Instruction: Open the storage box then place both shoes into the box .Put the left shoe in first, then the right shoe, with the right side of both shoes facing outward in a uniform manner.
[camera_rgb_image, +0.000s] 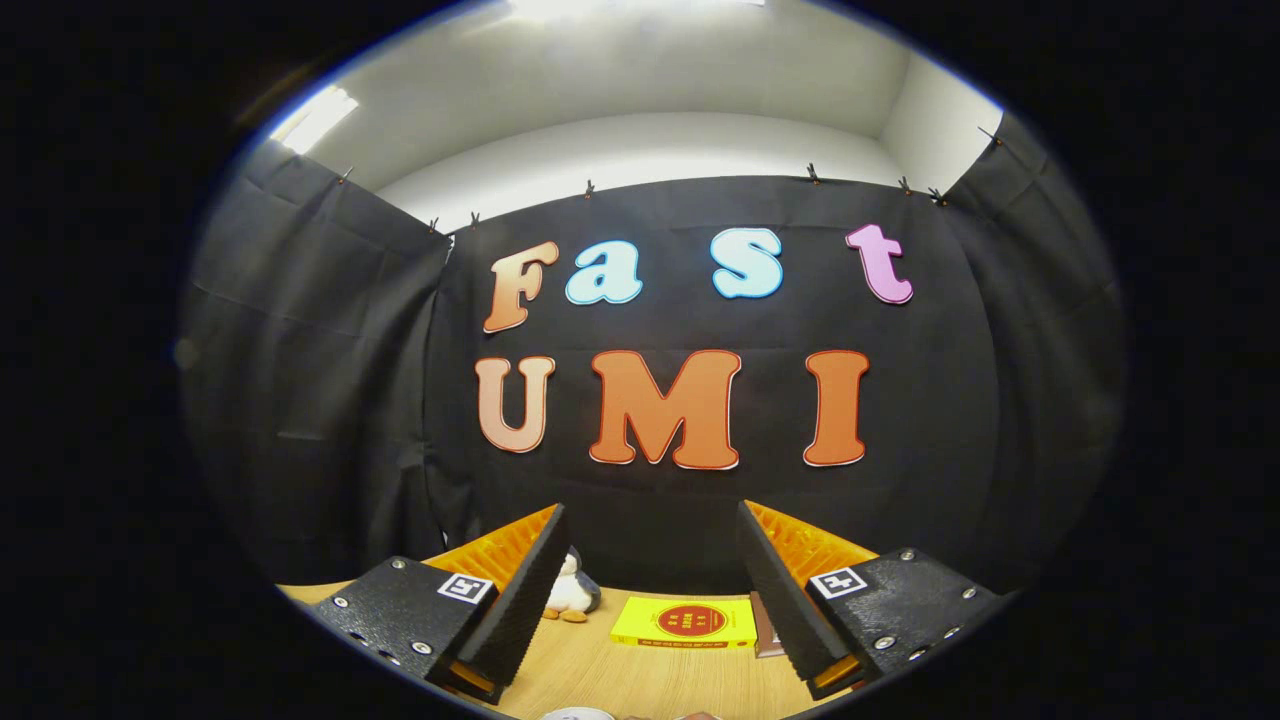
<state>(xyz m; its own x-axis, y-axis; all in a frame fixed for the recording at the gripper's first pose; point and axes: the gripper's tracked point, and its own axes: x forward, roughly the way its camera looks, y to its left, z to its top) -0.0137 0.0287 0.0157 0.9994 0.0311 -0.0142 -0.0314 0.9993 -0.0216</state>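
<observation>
My gripper (650, 545) is held high and level, pointing at the booth's black cloth wall, with its two fingers (520, 590) wide apart and nothing between them. Below the fingers lies a light wooden table (640, 680). No shoe or storage box can be made out; a pale rounded edge (575, 713) and a reddish edge (697, 716) peek in at the near side of the table, too little to identify.
A yellow book (686, 622) with a red round mark lies on the table beyond the fingers. A small plush penguin (572, 592) sits by the left finger. A brown flat object (766, 628) lies beside the right finger.
</observation>
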